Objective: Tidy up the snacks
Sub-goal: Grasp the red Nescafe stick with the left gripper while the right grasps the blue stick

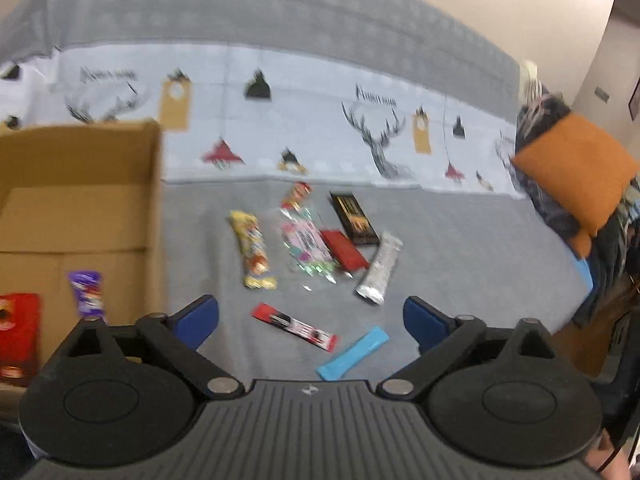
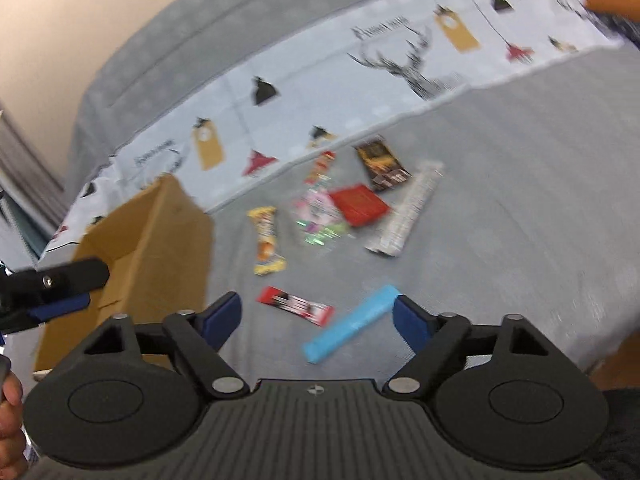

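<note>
Left wrist view: the left claw [image 1: 311,322] hangs released, its blue pads spread wide and holding nothing, above a grey bed [image 1: 460,272] strewn with snacks. At the left stands an open cardboard box [image 1: 80,208]; inside it lie a purple packet [image 1: 87,294] and a red packet [image 1: 18,330], side by side. On the bed, to the right of the box, a yellow wrapped bar [image 1: 253,256] lies lengthwise. Just beside it is a clear pink-printed bag [image 1: 308,246], with a small red-and-yellow packet [image 1: 297,195] at its far end. A flat red packet [image 1: 345,251] touches the bag's right edge, a black-and-gold box [image 1: 354,218] sits just behind it, and a silver bar [image 1: 380,268] lies to the right of both. Nearer the claw, a red-and-black bar [image 1: 295,327] lies between the pads, with a light blue bar [image 1: 353,353] just to its right, both on the blanket. A pale bedspread with deer prints [image 1: 376,136] runs behind the snacks, and an orange cushion [image 1: 576,168] rests at the far right.

Right wrist view: the right claw [image 2: 317,318] is likewise released and empty, with the light blue bar [image 2: 350,329] lying on the bed close to its right pad and the red-and-black bar [image 2: 295,306] beside it. The left claw [image 2: 60,288] shows at the left edge, over the cardboard box [image 2: 156,240]. The picture is blurred.
</note>
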`<state>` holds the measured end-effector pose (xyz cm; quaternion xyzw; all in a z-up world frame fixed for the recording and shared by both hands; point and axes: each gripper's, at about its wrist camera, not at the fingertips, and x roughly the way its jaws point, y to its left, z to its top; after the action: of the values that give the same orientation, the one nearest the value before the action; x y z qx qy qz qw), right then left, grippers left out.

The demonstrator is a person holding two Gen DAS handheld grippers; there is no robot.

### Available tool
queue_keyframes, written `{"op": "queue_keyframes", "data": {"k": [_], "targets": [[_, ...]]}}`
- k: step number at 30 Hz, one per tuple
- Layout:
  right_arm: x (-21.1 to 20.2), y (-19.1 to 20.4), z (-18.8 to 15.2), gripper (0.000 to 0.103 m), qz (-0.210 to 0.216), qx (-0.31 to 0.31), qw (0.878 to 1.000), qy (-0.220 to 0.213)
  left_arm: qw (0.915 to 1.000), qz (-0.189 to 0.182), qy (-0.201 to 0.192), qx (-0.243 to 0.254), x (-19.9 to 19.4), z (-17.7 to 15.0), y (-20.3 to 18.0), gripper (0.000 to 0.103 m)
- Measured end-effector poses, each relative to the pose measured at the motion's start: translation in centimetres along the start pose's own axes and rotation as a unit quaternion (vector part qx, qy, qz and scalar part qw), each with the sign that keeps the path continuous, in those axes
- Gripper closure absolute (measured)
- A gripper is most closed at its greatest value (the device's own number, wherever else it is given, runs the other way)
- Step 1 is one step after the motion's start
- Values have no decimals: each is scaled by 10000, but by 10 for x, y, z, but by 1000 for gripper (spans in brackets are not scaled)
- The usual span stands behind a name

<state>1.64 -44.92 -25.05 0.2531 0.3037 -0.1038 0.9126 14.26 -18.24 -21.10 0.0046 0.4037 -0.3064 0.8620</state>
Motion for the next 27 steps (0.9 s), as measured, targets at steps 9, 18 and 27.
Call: {"op": "queue_keyframes", "data": {"k": [9, 18, 27], "targets": [[51, -52, -5, 54, -11, 494, 9970, 588, 9920, -112, 998, -771, 119, -19, 13, 49], [119, -46, 5, 54, 64, 619, 9919, 1108, 9818, -226, 1373, -1293, 190, -15, 38, 49], [138, -18, 7, 80, -453, -321, 9946, 875, 9833, -312, 1310, -1223, 196, -14, 57, 95]]}}
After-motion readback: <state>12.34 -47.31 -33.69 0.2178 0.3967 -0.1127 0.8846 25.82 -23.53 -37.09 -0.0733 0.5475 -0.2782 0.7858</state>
